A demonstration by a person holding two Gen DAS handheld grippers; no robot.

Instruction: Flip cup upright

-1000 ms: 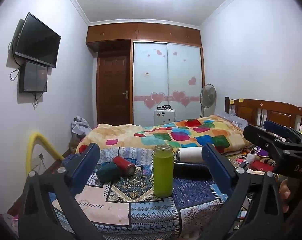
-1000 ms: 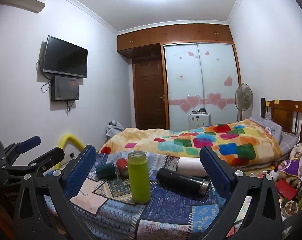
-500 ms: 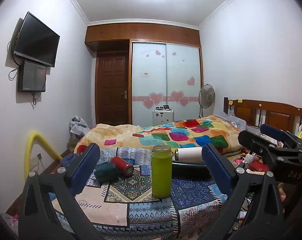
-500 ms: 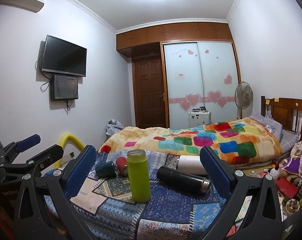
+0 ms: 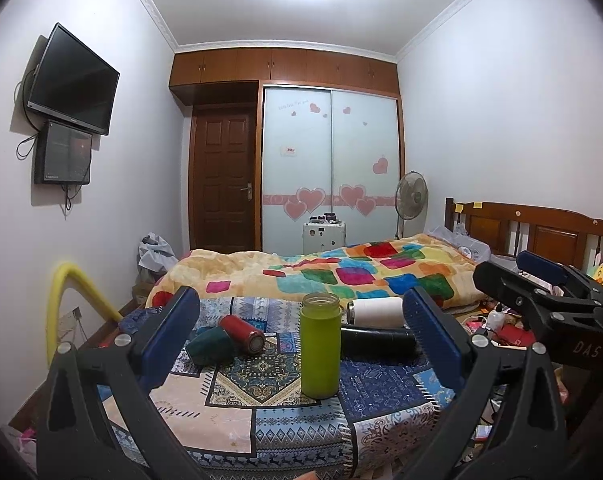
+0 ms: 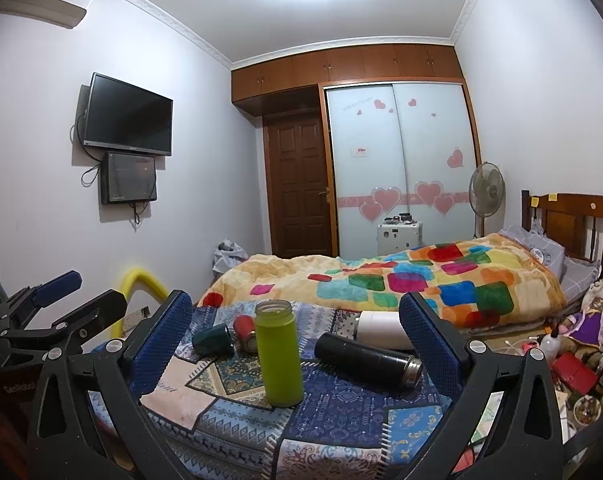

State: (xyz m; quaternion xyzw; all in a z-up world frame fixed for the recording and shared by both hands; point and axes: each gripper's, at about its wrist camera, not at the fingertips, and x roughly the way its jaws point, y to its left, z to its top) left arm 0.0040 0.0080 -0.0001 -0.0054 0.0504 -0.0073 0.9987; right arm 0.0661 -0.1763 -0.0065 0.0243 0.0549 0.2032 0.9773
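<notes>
A green cup (image 5: 320, 346) (image 6: 279, 352) stands upright and lidless in the middle of a patterned cloth (image 5: 237, 404) (image 6: 341, 412). A black flask (image 5: 377, 343) (image 6: 367, 359), a white flask (image 5: 375, 312) (image 6: 379, 330), a red cup (image 5: 241, 328) (image 6: 245, 330) and a dark green cup (image 5: 210, 346) (image 6: 212, 340) lie on their sides around it. My left gripper (image 5: 305, 344) is open and empty, in front of the cups. My right gripper (image 6: 295, 344) is open and empty, also short of them. Each gripper shows at the edge of the other's view.
A bed with a colourful blanket (image 5: 341, 272) lies behind the cloth-covered surface. Clutter (image 6: 569, 364) sits on the floor at the right. A yellow padded bar (image 5: 67, 292) stands at the left. A fan (image 5: 411, 196) and small white cabinet (image 5: 323, 236) stand by the wardrobe.
Both grippers have drifted slightly back and up from the cups; the scene sits a little lower in both views. Nothing on the cloth moved.
</notes>
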